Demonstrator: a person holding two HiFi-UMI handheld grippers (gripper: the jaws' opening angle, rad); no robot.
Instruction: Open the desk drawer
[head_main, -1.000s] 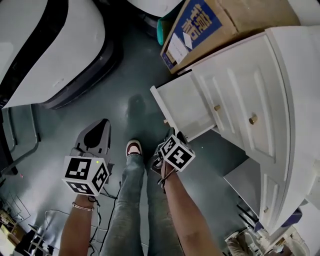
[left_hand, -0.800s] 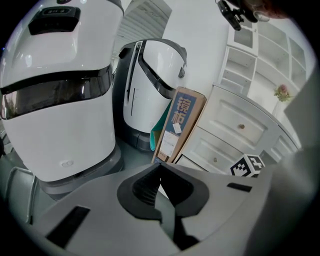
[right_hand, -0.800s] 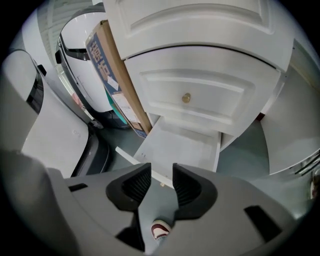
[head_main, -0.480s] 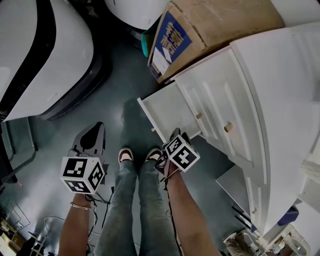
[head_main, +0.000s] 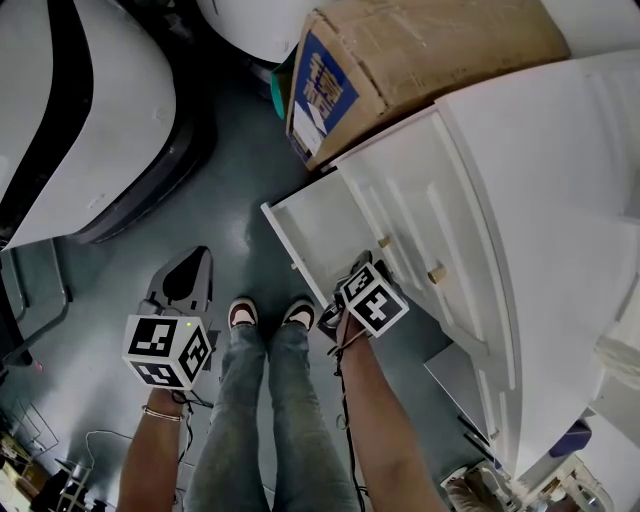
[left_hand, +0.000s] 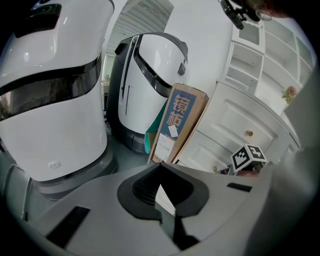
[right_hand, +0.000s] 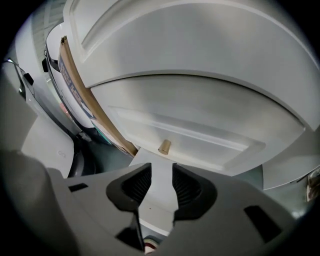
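The white desk (head_main: 540, 200) fills the right of the head view. Its lowest drawer (head_main: 320, 225) stands pulled out over the floor, and a small brass knob (head_main: 293, 267) sticks out of its front. My right gripper (head_main: 353, 264) hovers over the drawer's near corner, close to the desk front, to the right of that knob. In the right gripper view, the right gripper (right_hand: 161, 180) is open with white drawer surface showing in the gap, and another brass knob (right_hand: 164, 146) sits just beyond the tips. My left gripper (head_main: 195, 258) hangs over bare floor, left of the legs, and it (left_hand: 160, 169) is shut and empty.
A cardboard box (head_main: 400, 60) leans against the desk beyond the drawer. Large white and black machines (head_main: 80, 110) stand on the left. The person's legs and shoes (head_main: 265, 315) stand between the grippers. Cables (head_main: 40, 440) lie at the lower left.
The person's feet have come together. My right gripper has drifted from beside the drawer's knob toward the desk front. The drawer stays pulled out. The left gripper has hardly moved.
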